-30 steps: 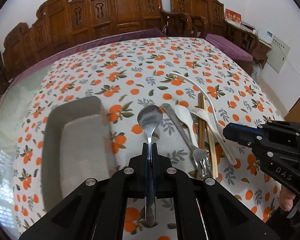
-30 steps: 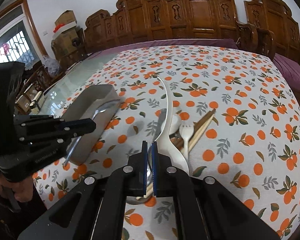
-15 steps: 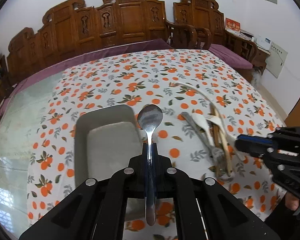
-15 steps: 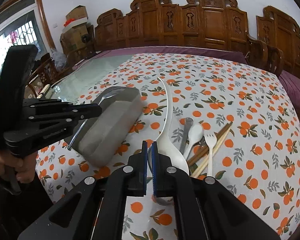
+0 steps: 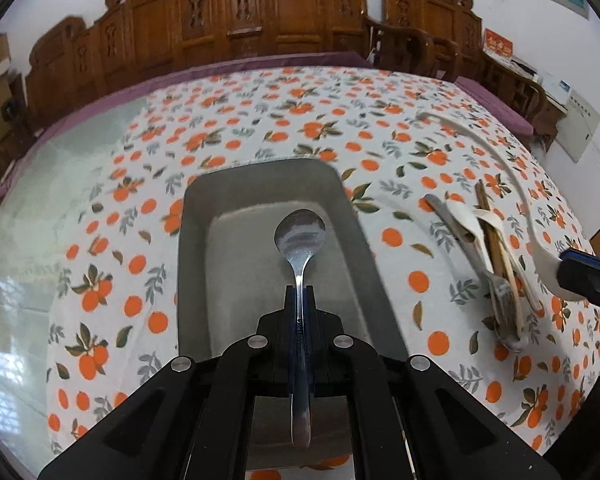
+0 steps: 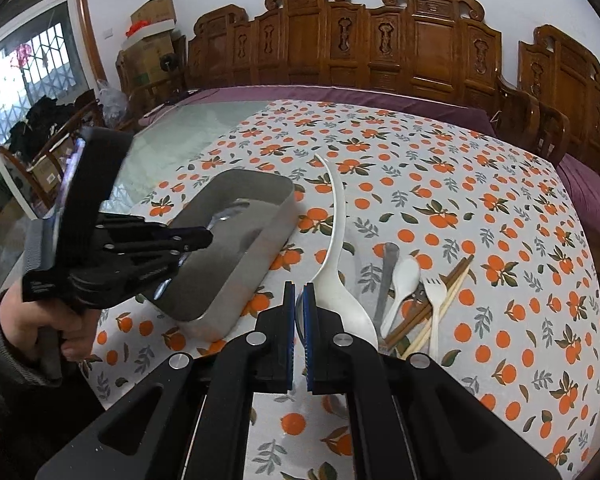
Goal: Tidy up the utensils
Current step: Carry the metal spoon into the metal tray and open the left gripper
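The left gripper [image 5: 299, 294], clamped on the metal spoon [image 5: 300, 236], holds it over the grey tray [image 5: 192, 264] near the table's left side. The right gripper [image 6: 299, 304] grips the white ladle [image 6: 340, 276] beside the loose utensils [image 6: 416, 300]. Releasing too high risks the spoon bouncing out.

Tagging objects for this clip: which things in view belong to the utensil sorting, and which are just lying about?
Job:
metal spoon in left gripper
tray
ladle in right gripper
metal fork
white spoon
white fork
chopsticks

Lying about:
tablecloth
chairs
boxes
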A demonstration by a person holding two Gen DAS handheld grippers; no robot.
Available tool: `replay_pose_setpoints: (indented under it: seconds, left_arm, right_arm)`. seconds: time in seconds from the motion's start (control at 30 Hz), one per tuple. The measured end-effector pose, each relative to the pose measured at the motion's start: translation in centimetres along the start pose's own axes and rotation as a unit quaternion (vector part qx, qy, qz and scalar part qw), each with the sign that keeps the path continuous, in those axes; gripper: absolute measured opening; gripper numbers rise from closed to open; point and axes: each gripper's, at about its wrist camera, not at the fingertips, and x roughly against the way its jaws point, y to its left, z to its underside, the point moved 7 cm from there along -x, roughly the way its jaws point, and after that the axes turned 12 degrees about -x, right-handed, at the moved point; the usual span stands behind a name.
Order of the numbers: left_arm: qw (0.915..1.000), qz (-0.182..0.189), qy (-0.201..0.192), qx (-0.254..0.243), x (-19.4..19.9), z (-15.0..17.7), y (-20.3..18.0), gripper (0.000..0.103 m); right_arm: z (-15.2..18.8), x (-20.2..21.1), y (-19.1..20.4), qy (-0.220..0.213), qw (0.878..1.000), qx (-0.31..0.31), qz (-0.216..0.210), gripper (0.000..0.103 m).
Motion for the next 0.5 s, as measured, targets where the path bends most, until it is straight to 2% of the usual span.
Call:
replay_pose_setpoints:
  seconds: [0.2, 0.5]
  left_arm:
    - [0.9998, 0.007, 0.020, 0.007, -1.1, 0.7, 0.6, 0.003]
    - [0.9998, 0.013, 0.004, 0.016, 0.1, 0.4, 1.8, 0.004]
  right_arm:
    - [-0.1, -0.3, 1.0, 0.007, 1.000, 0.009, 0.005, 0.005]
    - [-0.2, -0.7, 2.4, 0.012, 1.000, 0.010, 0.004, 0.005]
